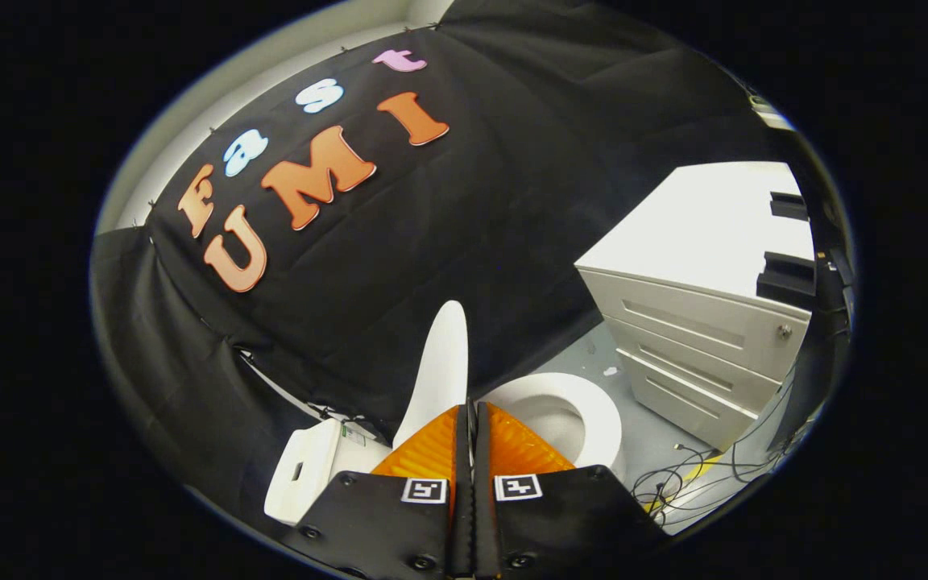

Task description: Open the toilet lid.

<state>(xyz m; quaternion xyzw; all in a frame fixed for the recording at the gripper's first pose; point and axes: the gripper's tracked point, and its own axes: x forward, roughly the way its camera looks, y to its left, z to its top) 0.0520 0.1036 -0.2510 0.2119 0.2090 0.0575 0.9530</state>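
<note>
White plastic lid (441,366) upright at lower centre, beyond gripper (470,412); fingers pressed together, empty. Seat (593,415) exposed. Lid likely light, stiff, slick; best hold: free top edge.

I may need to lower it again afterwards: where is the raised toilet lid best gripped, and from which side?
Probably the lid's free top edge, the thin rounded rim standing highest beyond the gripper. Come from the seat side, one finger in front, one behind: the lid stands nearly upright with the tank behind it. The fingers are pressed together now, so they must open first.
</note>
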